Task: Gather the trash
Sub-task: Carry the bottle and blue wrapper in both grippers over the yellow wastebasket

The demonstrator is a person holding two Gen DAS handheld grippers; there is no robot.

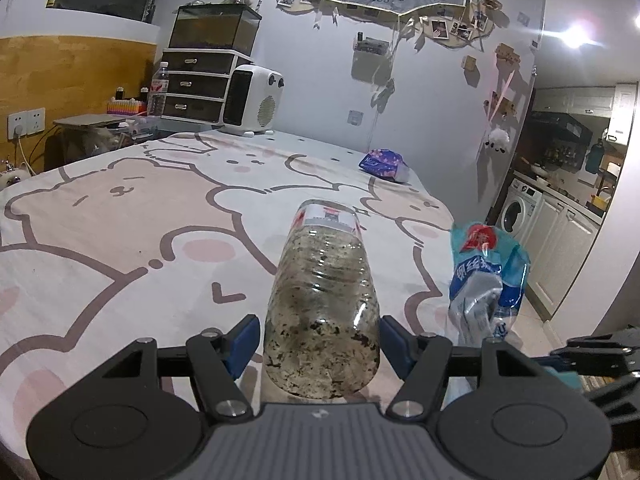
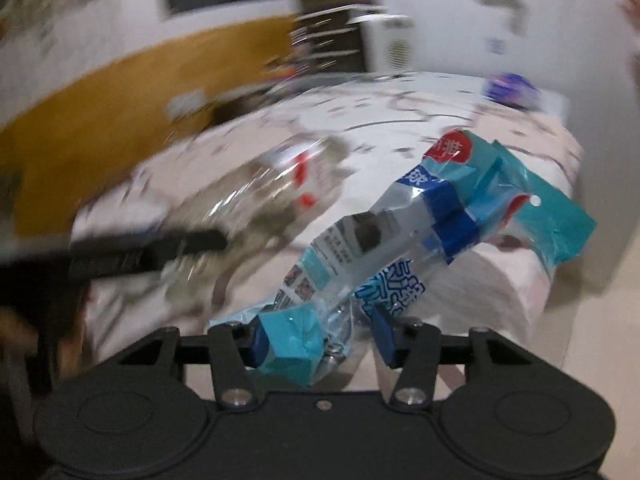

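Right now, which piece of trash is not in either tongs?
The purple crumpled wrapper at the bed's far edge lies free. The dirty clear bottle sits between the left tongs; the blue plastic bag is in the right tongs.

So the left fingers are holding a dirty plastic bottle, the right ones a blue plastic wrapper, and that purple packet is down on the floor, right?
Not quite: the purple packet lies on the bed, near its far edge, as the left wrist view shows. The rest holds: the left gripper holds the dirty bottle, the right gripper the blue wrapper.
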